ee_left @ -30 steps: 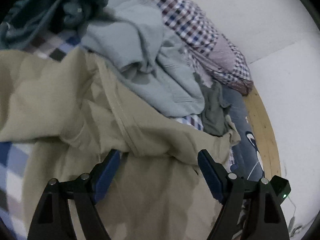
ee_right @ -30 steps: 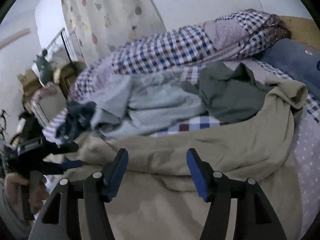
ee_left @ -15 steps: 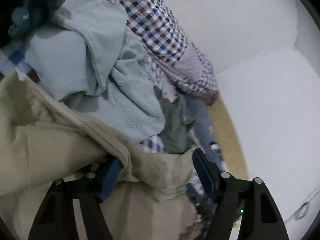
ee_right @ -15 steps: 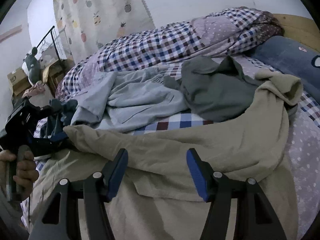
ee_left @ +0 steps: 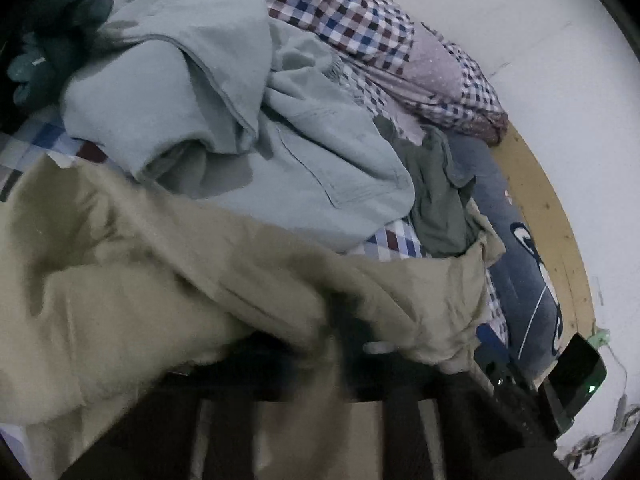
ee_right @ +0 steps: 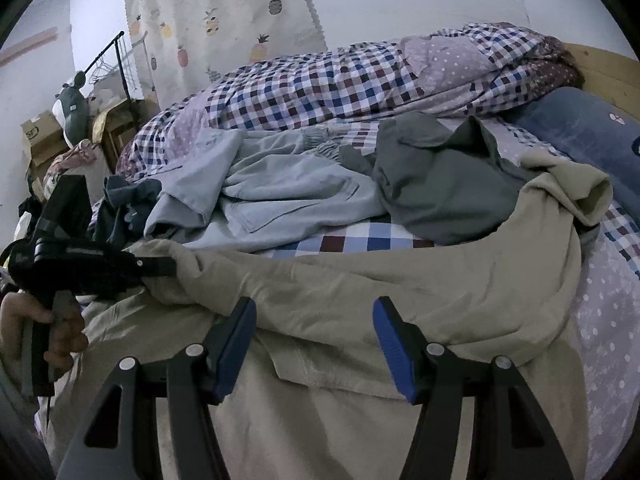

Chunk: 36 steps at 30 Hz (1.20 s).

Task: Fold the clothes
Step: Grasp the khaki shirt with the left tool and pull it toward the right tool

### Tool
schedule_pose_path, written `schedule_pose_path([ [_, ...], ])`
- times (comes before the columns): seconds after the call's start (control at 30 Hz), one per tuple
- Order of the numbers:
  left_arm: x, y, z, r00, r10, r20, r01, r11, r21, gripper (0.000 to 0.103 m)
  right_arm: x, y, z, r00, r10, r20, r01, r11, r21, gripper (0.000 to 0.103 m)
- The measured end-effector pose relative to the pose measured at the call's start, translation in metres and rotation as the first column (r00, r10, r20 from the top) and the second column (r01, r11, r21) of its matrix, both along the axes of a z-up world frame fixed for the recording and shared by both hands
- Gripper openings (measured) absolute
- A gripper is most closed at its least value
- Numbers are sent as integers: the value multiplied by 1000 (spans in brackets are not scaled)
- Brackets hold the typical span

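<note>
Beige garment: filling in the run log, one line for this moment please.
stage: folding | left gripper: shut on beige garment edge | right gripper: open above it | light blue garment: untouched

I can't read any text from here. The only candidate is a dark printed mark on the cardboard box (ee_right: pixel 40 136) at the left edge of the right wrist view, and it is too small and blurred for me to make out. I see nothing legible in the left wrist view.
</note>
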State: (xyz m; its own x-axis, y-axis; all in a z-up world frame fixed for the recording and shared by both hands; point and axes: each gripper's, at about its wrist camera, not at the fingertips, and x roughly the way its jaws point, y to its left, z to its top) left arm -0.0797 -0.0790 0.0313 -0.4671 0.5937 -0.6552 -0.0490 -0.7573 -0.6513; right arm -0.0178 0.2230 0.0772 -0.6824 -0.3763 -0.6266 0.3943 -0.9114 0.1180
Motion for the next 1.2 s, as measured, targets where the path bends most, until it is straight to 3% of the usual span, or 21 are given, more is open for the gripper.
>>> schedule_pose_path([
  [0.2,-9,-22,20,998,50,-40,-42,981,191,4,5,-7,-3,996,86,-4,-86,993,84,64],
  [0.27,-13,-29,25,997,68,-41,-56,966,251,4,9,-13,-7,991,131,-3,-130,981,142,59],
  [0.4,-23,-37,28,995,96,-28,-82,945,315,4,10,-24,-20,982,188,22,-188,958,214,47],
  [0.6,-42,-40,18,994,110,22,-110,918,381,5,-2,-34,-42,971,214,105,-234,934,268,45],
  [0.67,-46,-38,9,994,88,63,-104,928,359,13,-5,-35,-46,971,206,118,-232,933,276,45],
  [0.7,-46,-37,6,994,83,77,-105,932,347,22,-6,-35,-47,971,203,124,-231,932,280,42],
  [0.77,-45,-34,1,993,77,94,-104,939,327,40,-5,-34,-47,971,205,125,-232,933,275,22],
  [0.83,-43,-29,-2,993,65,103,-92,954,284,52,-7,-33,-48,972,195,132,-225,935,273,17],
  [1.0,-38,-11,-3,994,11,105,-26,989,144,53,-10,-25,-42,977,171,126,-197,952,236,17],
  [1.2,-27,4,-15,990,-56,133,55,998,12,49,-13,-14,-32,985,138,105,-155,970,187,18],
])
